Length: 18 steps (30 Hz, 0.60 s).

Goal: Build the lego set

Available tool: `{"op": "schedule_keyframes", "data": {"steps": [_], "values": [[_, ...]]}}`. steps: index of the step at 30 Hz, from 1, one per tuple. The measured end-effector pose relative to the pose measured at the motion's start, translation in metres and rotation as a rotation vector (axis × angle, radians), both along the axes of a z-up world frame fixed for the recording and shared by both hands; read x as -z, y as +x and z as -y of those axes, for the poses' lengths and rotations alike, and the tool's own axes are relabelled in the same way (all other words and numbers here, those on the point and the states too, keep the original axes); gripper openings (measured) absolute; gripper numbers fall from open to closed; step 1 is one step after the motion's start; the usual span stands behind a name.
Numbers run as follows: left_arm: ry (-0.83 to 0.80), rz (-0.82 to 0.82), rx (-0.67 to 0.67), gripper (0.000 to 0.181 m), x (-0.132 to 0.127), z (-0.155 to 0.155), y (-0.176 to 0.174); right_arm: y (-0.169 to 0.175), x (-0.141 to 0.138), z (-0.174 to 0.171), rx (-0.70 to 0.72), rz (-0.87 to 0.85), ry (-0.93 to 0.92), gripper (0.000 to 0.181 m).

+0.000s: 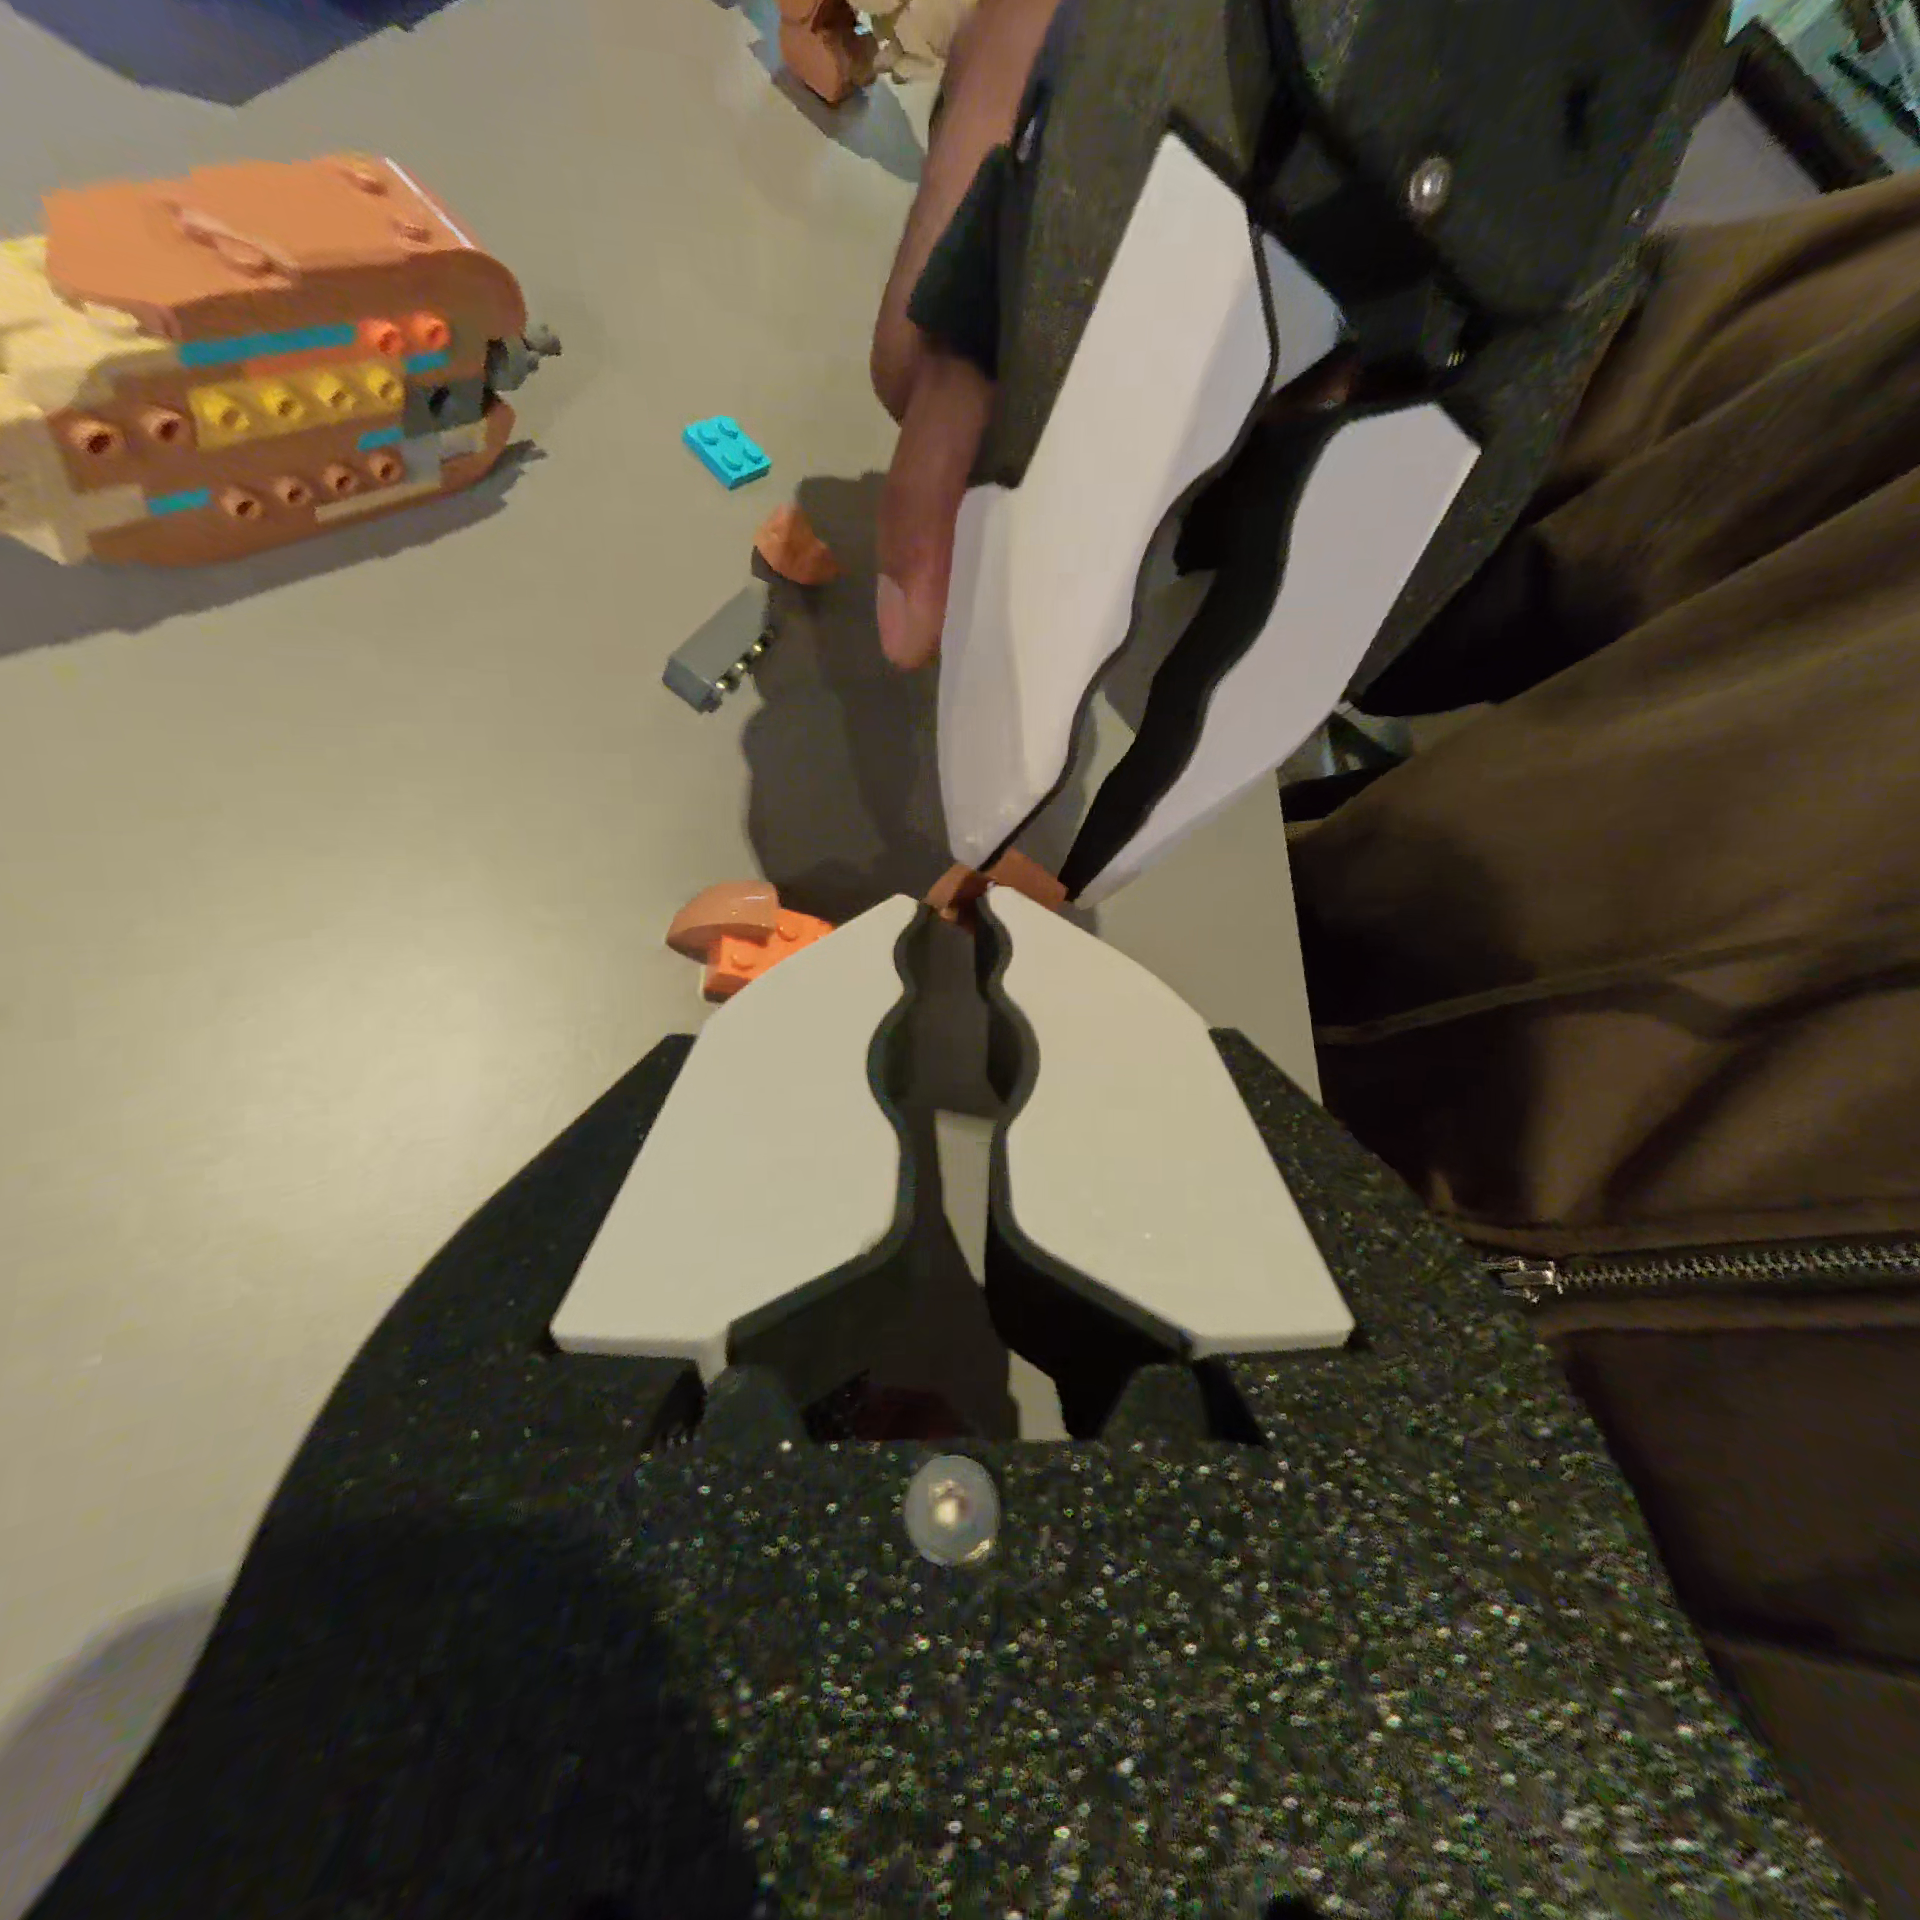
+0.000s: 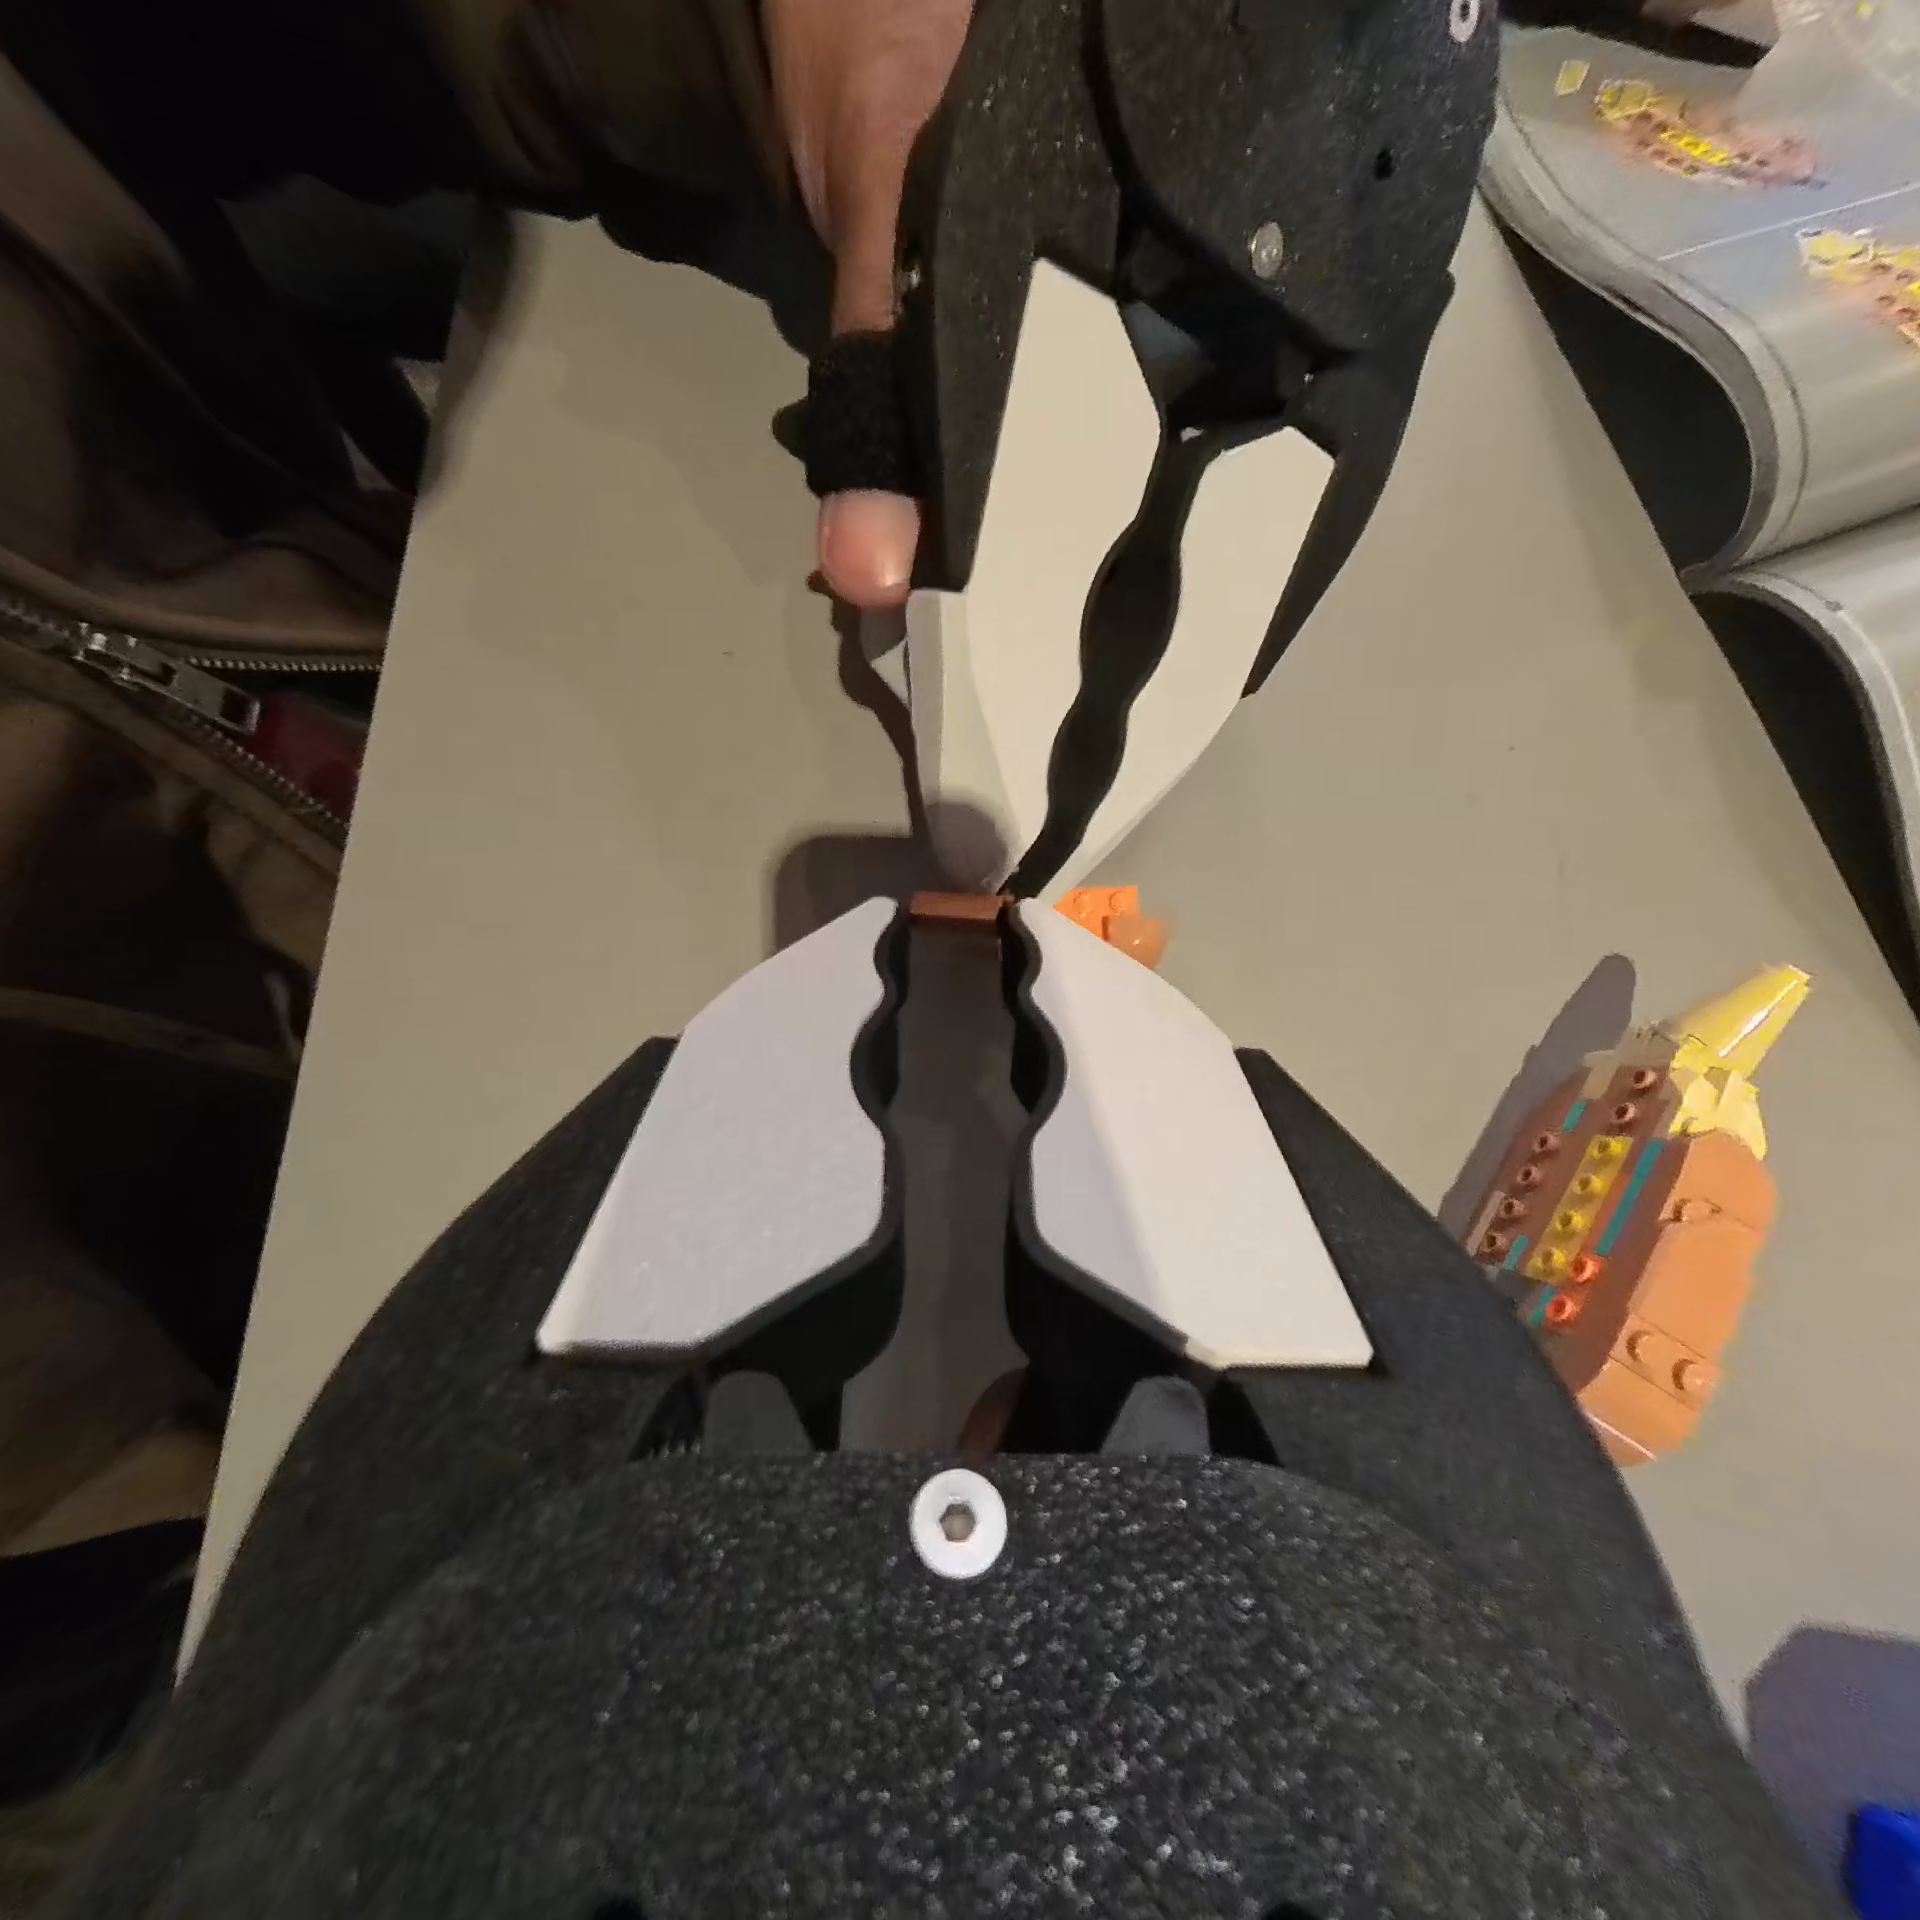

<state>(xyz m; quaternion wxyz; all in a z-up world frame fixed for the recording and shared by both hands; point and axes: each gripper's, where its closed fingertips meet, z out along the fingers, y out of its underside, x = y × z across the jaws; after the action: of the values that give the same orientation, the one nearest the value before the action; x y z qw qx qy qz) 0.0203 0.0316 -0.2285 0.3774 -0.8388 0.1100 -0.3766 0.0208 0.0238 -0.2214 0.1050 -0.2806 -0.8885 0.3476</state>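
Observation:
My left gripper (image 1: 956,906) is shut on a small brown lego piece (image 1: 951,891) at its tips. My right gripper (image 2: 956,914) is shut on a thin brown plate (image 2: 956,907). The two grippers meet tip to tip above the grey table (image 1: 312,831), near its edge. The right gripper (image 1: 1023,883) comes down from above in the left wrist view, and the left gripper (image 2: 987,878) does the same in the right wrist view. The brown pieces touch; I cannot tell whether they are joined. The partly built brown, tan and yellow ship model (image 1: 270,374) lies at the far left; it also shows in the right wrist view (image 2: 1621,1226).
Loose pieces lie on the table: a teal plate (image 1: 727,452), a grey piece (image 1: 722,649), a brown curved piece (image 1: 795,545) and an orange and brown small assembly (image 1: 743,930). An open instruction booklet (image 2: 1714,312) lies at the back. A person's brown jacket (image 1: 1610,831) is at the table edge.

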Motion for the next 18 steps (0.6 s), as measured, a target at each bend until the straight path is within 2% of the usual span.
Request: {"op": "schedule_keyframes", "data": {"steps": [5,9,13,18], "values": [[-0.004,-0.045,0.007,0.01,0.005,0.0,0.001,0.001,0.004,-0.001,0.015,-0.035,-0.01,0.017],[0.073,-0.054,0.028,0.017,-0.005,0.001,0.0,0.001,0.001,-0.007,0.038,-0.053,-0.035,0.016],[0.231,-0.199,0.06,0.02,-0.012,0.001,0.002,0.003,-0.007,-0.005,0.037,-0.031,-0.144,0.017],[0.341,-0.347,0.11,0.021,-0.009,0.0,0.009,0.003,-0.019,-0.001,0.018,-0.023,-0.232,0.016]]}}
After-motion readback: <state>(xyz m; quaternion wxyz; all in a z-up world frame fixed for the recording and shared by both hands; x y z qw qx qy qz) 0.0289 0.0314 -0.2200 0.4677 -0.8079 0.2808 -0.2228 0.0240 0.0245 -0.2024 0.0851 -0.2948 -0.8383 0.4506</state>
